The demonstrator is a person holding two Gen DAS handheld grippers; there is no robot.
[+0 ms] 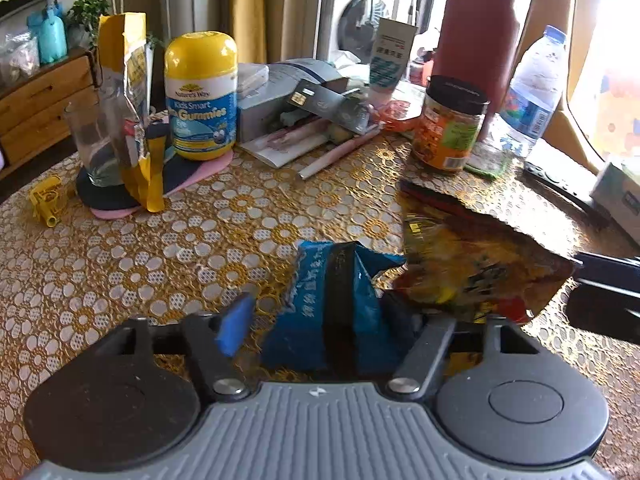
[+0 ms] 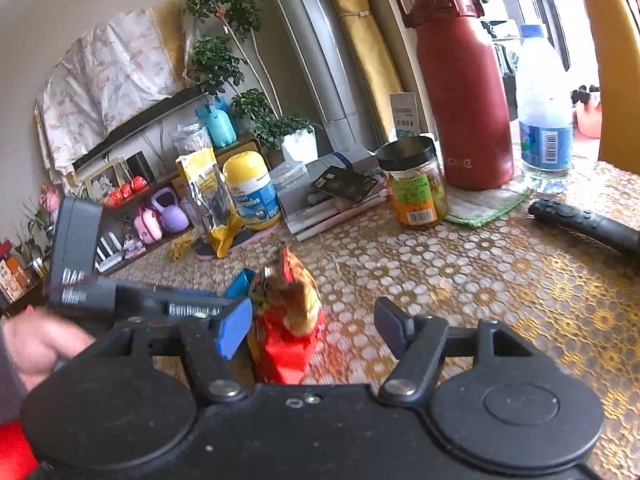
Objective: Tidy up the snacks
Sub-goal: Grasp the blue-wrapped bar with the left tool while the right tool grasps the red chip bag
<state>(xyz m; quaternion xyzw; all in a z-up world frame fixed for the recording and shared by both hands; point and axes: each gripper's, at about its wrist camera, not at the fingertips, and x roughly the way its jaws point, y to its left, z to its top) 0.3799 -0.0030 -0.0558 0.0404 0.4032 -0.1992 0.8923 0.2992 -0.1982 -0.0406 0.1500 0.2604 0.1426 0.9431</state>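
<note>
Fig.: both wrist views, snack sorting on the lace tablecloth [image 1: 224, 216].

L gripper [image 1: 320, 316]: your jaws stand abt half apart w/ the blue snack packet [image 1: 316, 312] between them. The left pad [image 1: 236, 324] is clear of the wrapper; the right pad is hidden behind the packet, so a grip can't be confirmed.

R gripper [image 2: 316, 328]: jaws also abt half apart, the red-and-yellow snack bag [image 2: 292, 320] standing between, near the left pad, right pad well clear. In the left view this bag sits at 3 o'clock of the blue packet, edges nearly touching.

Risks (judgement): close off-centre and either crinkly wrapper may slip or tip; the two bags are so close that moving one may drag the other. The jar [image 1: 450, 128] at 1 o'clock and the gummies bottle [image 1: 202, 96] at 11 o'clock could be knocked on a wide swing.

Legible: "Nature's Way Kids Smart Gummies" on the bottle. Print on the blue packet is too blurred to read.
</note>
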